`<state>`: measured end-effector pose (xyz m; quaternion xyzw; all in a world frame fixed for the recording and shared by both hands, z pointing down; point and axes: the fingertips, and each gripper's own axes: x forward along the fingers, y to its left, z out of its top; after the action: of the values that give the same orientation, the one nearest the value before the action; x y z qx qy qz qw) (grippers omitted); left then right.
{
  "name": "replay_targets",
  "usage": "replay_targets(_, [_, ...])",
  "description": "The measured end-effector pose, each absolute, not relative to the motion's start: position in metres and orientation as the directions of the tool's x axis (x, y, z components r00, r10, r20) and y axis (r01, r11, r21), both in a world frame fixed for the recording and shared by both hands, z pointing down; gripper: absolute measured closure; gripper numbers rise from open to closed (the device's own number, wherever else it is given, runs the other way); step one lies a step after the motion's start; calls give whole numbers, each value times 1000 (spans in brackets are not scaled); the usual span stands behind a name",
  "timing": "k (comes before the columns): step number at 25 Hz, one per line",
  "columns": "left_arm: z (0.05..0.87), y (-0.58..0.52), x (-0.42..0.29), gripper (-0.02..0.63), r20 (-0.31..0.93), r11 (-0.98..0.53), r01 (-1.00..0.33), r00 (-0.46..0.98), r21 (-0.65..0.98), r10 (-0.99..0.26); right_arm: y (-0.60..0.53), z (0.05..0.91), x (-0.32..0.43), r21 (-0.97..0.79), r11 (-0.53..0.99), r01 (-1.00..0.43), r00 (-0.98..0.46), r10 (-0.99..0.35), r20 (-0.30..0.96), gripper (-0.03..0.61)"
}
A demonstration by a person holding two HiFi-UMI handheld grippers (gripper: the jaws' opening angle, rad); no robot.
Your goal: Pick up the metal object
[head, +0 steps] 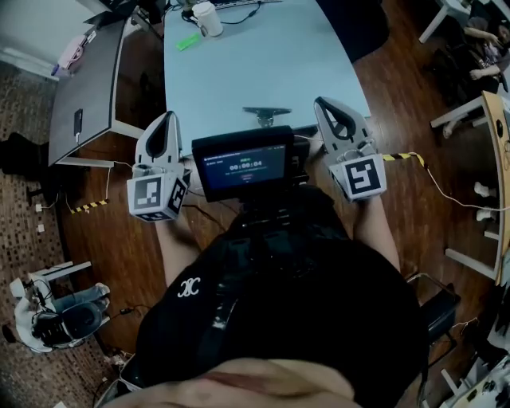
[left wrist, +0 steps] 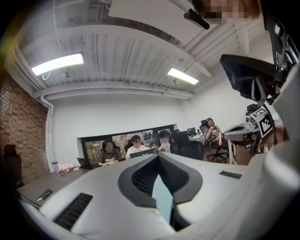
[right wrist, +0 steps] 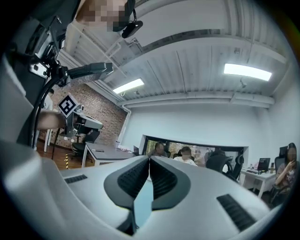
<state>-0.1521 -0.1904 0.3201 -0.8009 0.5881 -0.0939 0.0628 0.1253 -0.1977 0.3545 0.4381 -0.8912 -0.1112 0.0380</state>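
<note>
The metal object (head: 267, 116), a small dark flat piece on a short stem, sits near the front edge of the pale blue table (head: 263, 64). My left gripper (head: 169, 117) is held at the table's near left corner, left of the object and not touching it. Just right of the object, at the table's edge, is my right gripper (head: 323, 103). Both point forward and tilt upward, so the gripper views show ceiling and room instead of the object. The left gripper (left wrist: 157, 155) has its jaws together with nothing between them, and so does the right gripper (right wrist: 149, 158).
A white cup (head: 209, 19) and a green item (head: 189, 41) lie at the table's far end. A grey desk (head: 88, 88) stands to the left. A small screen (head: 243, 165) hangs in front of my chest. Seated people (left wrist: 136, 145) are at a far table.
</note>
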Motion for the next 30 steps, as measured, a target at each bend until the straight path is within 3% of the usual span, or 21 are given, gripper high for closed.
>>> replay_targets(8, [317,-258,-123,606,80,-295,-929,284,-225,-955,-270,376,129,196,685,-702,-689,-722,55,583])
replay_targets(19, [318,-269,-189,606,101,-270,-938,253,-216,-962,-287,427,63,291,737,-610,-713,-671,204,551])
replay_targets(25, [316,-258,-224,606,113,-247,-942,226,-228,-968,-292,506,21,429,802,-415,-715,-579,391,546])
replay_targets(30, [322,-245,-257,606,135,-219,-953,194,-208,-972,-285,594,-13,467,860,-207,-651,-477,591,434])
